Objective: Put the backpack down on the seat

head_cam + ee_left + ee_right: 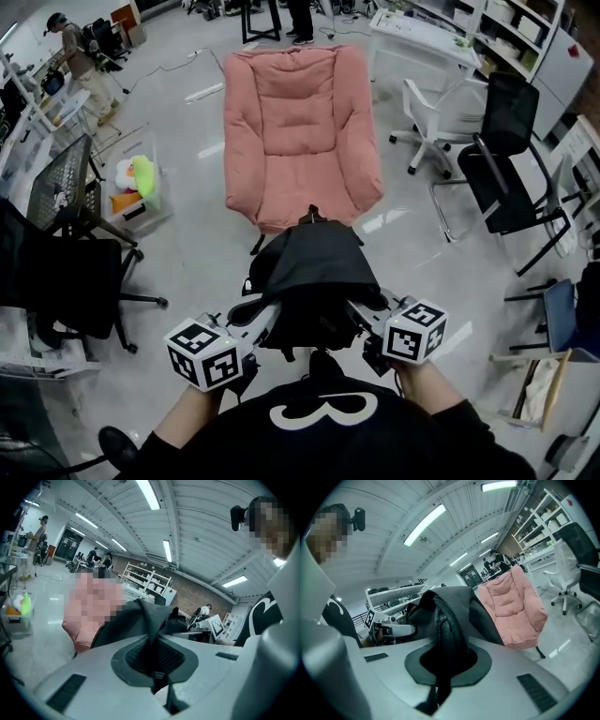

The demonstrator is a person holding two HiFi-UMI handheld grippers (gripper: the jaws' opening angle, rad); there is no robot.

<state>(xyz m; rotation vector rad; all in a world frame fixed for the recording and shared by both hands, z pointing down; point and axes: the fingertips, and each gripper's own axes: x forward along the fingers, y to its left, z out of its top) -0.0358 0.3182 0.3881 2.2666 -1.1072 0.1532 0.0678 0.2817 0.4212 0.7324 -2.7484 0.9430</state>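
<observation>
1. Head view, nearest the person: both hands sit low and close to the body. The left gripper (255,323) and right gripper (366,323) carry the backpack (314,277) slung between them, just short of the seat.
2. Left gripper view: the jaws are pinched together on a thin flat strap (152,639) of smooth black webbing, nothing else between them.
3. Right gripper view: this claw is clamped narrow too, biting a thicker shoulder strap (445,630), padded, with a ribbed edge.
4. The bag itself is soft dark fabric, and it slumps and folds over at the top. I'd call it floppy and not fragile, with a moderate weight that will swing and sag once lowered. The straps look like the right hold, though slick webbing could creep through a pinch.
5. Just beyond is the pink armchair (300,131): a broad bucket shape with quilted plush padding and thin dark legs. Its cushion is bare, so a soft landing, I reckon.
6. Around it lies a glossy pale floor (192,244), with a black mesh office chair (511,169) off to the right.
</observation>
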